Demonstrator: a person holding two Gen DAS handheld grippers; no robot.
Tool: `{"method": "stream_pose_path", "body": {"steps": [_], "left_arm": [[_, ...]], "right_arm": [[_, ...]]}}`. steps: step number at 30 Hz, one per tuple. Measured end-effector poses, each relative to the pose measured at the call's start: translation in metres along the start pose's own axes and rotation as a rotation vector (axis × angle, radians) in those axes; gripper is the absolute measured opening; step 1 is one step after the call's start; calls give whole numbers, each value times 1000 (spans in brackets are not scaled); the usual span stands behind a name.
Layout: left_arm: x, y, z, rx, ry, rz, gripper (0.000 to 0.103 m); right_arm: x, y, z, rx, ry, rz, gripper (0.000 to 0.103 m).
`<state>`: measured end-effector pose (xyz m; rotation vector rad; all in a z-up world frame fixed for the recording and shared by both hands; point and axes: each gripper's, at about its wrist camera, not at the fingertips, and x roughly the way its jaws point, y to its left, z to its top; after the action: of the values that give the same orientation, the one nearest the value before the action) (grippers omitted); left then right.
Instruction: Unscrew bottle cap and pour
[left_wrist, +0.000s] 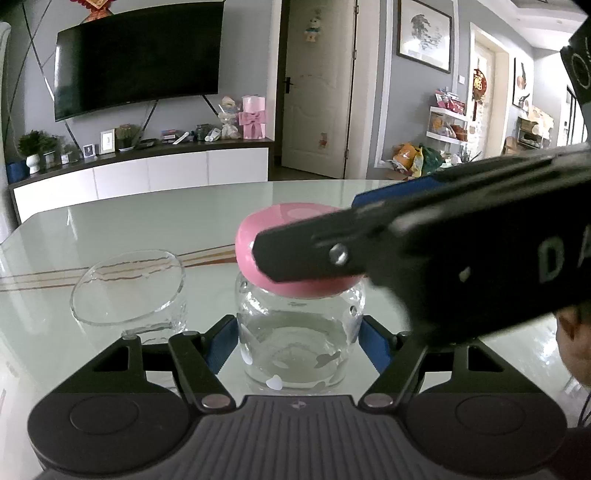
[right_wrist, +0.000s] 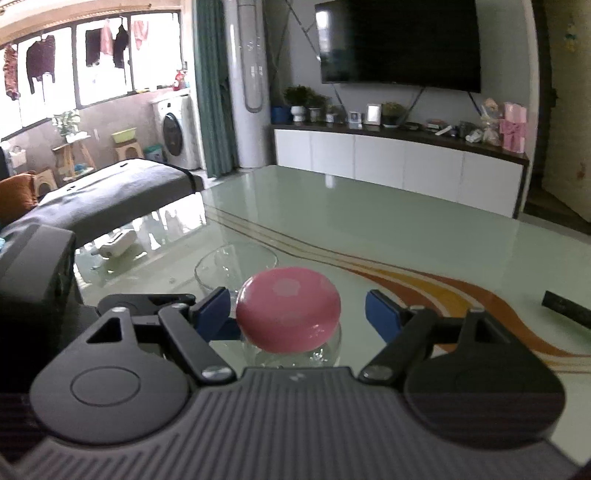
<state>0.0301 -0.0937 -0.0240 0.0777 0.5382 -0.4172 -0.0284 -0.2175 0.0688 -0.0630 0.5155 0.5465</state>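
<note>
On table (left_wrist: 110, 229): left gripper (left_wrist: 297, 341) clamps bottle (left_wrist: 295, 350); right gripper (right_wrist: 297, 312) straddles cap (right_wrist: 288, 308), seemingly unclamped.

On the counter (left_wrist: 110, 229) the bottle (left_wrist: 295, 343) stands between the left gripper (left_wrist: 295, 339) jaws, its cap (left_wrist: 255, 243) on top. The glass bowl (left_wrist: 127, 288) sits just left of it. The right gripper (right_wrist: 299, 314) straddles the cap from above.

Your left claw (left_wrist: 297, 343) sits low and level, its blue pads (left_wrist: 221, 341) pressed against both sides of the glass bottle (left_wrist: 295, 354). Your right claw (right_wrist: 301, 315) reaches in from the right, above the left one and tilted slightly down. Its jaws stand spread either side of the pink cap (right_wrist: 288, 314), the left pad beside the cap and the right one apart from it.
</note>
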Motion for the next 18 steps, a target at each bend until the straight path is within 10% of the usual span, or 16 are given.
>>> {"method": "stream_pose_path", "body": {"steps": [18], "left_arm": [[2, 1, 2, -2, 2, 6, 74]], "right_arm": [[7, 12, -7, -23, 9, -30, 66]]}}
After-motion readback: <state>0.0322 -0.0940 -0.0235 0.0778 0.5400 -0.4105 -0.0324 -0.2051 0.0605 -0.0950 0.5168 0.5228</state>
